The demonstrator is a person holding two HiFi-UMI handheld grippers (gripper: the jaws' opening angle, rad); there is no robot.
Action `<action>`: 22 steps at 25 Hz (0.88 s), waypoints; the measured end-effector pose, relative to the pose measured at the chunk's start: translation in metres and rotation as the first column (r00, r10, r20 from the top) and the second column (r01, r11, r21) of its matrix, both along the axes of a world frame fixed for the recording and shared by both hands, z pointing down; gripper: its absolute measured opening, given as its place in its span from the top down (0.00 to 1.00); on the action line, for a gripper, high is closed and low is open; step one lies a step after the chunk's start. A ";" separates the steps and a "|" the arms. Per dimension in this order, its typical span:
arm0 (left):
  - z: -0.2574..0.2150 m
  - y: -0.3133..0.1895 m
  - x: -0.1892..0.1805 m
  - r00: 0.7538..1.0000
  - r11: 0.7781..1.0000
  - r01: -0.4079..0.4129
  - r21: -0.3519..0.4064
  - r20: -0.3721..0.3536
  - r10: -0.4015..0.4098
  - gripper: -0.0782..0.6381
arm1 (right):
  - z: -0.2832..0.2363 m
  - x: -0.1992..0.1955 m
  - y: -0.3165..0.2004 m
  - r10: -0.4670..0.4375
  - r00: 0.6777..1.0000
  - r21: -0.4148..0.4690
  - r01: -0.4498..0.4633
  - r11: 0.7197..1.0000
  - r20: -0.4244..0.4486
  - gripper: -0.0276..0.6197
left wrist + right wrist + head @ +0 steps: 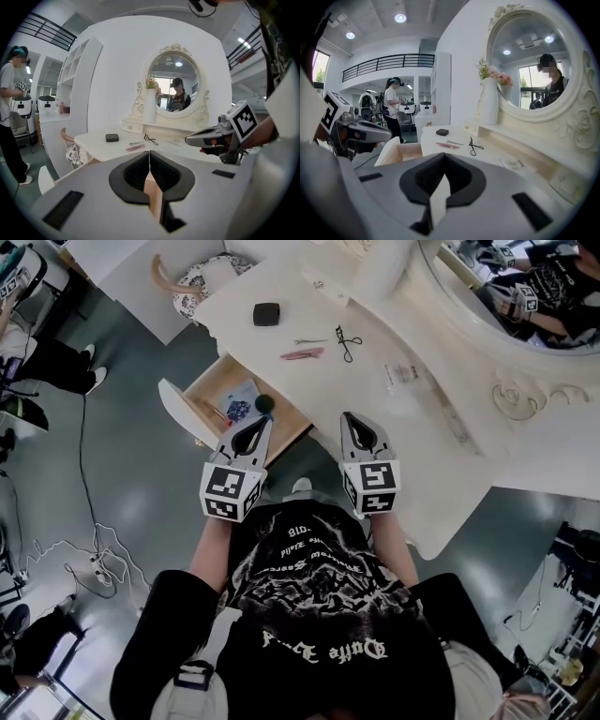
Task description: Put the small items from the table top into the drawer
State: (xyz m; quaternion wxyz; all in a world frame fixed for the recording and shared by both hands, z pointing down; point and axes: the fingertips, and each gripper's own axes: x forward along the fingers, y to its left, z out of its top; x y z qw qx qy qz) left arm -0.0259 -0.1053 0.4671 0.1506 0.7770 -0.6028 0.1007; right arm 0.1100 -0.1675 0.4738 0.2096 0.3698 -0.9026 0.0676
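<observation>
Small items lie on the white dressing table [309, 306]: a black box [266, 314], a pink stick [302, 353], thin tweezers [310, 340], a black eyelash curler [346, 341] and a clear packet [403, 374]. The wooden drawer [211, 381] stands pulled open at the table's left, with a blue item [238, 410] and a dark round thing [265, 403] inside. My left gripper [262, 421] hovers over the drawer's near corner, shut and empty. My right gripper [349, 416] is over the table's front edge, also shut on nothing. In the right gripper view the box [442, 132], stick [448, 145] and curler [474, 146] lie ahead.
A round mirror [525, 287] and a white vase [490, 105] stand at the table's back. A patterned stool [202, 282] sits beyond the drawer. Cables [89, 559] trail on the grey floor at the left. Another person [393, 110] stands far off.
</observation>
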 end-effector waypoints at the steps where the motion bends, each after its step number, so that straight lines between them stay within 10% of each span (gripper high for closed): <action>1: 0.000 0.000 0.001 1.000 1.000 -0.001 0.001 0.000 0.001 0.87 | 0.000 0.000 0.000 -0.002 1.000 0.003 0.002 1.000 -0.005 0.94; 22: 0.000 -0.007 0.011 1.000 1.000 -0.015 0.005 0.003 0.015 0.87 | 0.004 0.011 -0.002 -0.014 0.999 0.017 0.014 1.000 -0.033 0.94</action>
